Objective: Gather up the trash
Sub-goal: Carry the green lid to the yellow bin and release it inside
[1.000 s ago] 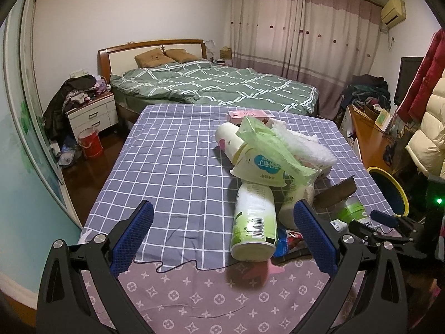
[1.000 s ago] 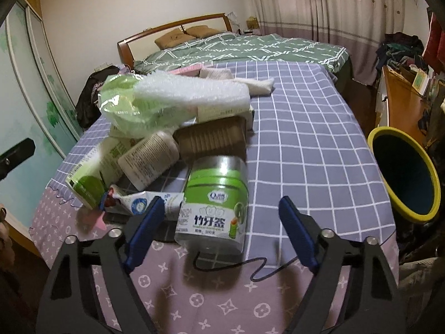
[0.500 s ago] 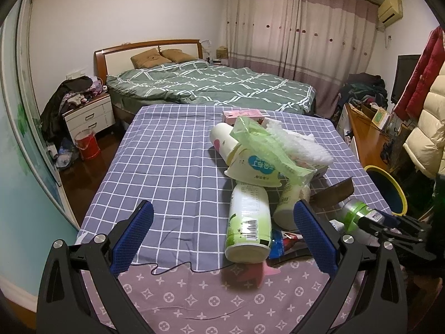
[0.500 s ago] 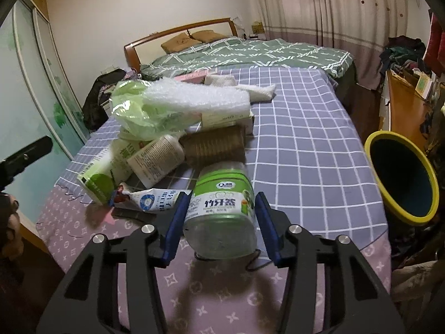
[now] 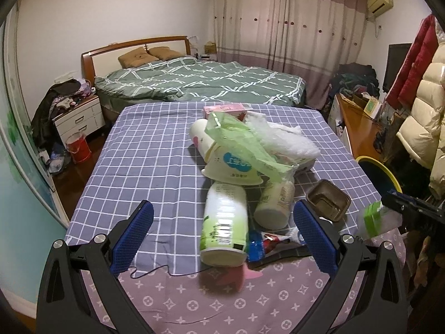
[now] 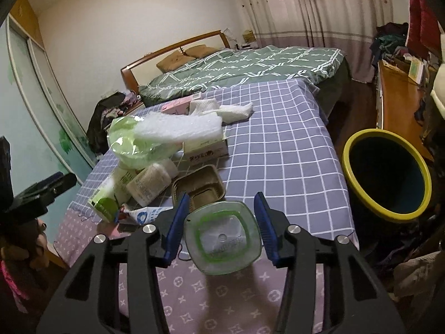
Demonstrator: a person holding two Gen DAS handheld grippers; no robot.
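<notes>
Your right gripper (image 6: 219, 224) is clamped on the green jar (image 6: 223, 240), tipped base-toward-camera low in the frame; the bin (image 6: 386, 167) sits mid-right. The jar's smooth sides could slip out before you clear the table edge. Your left gripper (image 5: 222, 233) hangs spread wide over the trash pile (image 5: 244, 164), holding nothing.

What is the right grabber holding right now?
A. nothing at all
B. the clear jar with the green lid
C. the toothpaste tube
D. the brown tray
B. The right gripper is shut on the clear jar with the green lid, lifted off the table; the brown tray and the toothpaste tube lie on the cloth.
</notes>
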